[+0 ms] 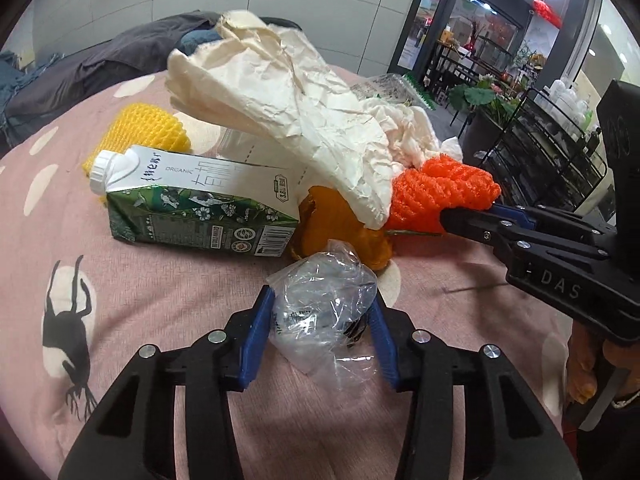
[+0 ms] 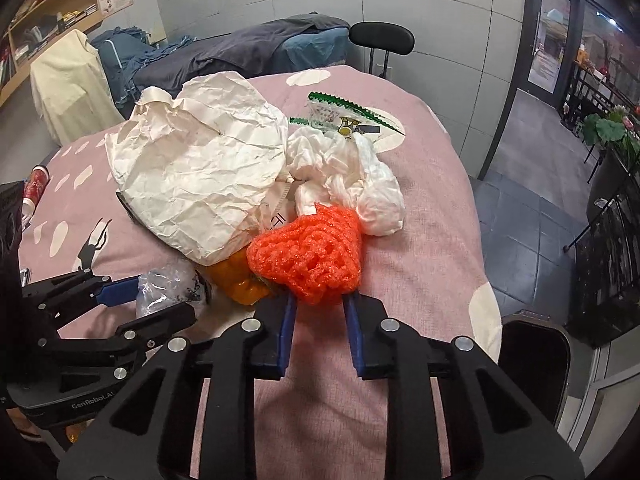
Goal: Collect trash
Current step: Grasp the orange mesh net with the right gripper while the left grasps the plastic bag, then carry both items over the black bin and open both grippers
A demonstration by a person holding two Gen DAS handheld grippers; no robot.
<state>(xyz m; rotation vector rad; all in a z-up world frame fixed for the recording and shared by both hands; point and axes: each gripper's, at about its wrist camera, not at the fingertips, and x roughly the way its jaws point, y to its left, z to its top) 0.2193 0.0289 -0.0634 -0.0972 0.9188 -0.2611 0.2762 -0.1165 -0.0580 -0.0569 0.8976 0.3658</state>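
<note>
We hold the left gripper (image 1: pixel 322 320) low over the pink cloth (image 1: pixel 180 320), its blue pads (image 1: pixel 256 340) pressed on either side of a crumpled clear bag (image 1: pixel 326 308), which bulges up between them and trails onto the cloth below. Our right gripper (image 2: pixel 318 308) sits just to the right of it, its pads clamped on the near edge of an orange foam net (image 2: pixel 310 256); the net bunches up beyond the fingertips and rests on the cloth.

Just behind the clear bag lies an orange peel (image 1: pixel 340 228), touching the net on one side and a milk carton (image 1: pixel 192 200) on the other. The carton lies on its side, white cap pointing left. Behind it a yellow foam net (image 1: pixel 148 128) sits on the cloth.

A big sheet of crumpled white paper (image 1: pixel 288 112) arches over the carton and the peel, its lower edge reaching down beside the orange net. To the right of the paper a wad of white plastic (image 2: pixel 344 172) lies against the net's far side, and beyond that a green-edged wrapper (image 2: pixel 344 116) lies flat.

A black chair (image 2: pixel 380 40) stands past the far edge of the cloth.
</note>
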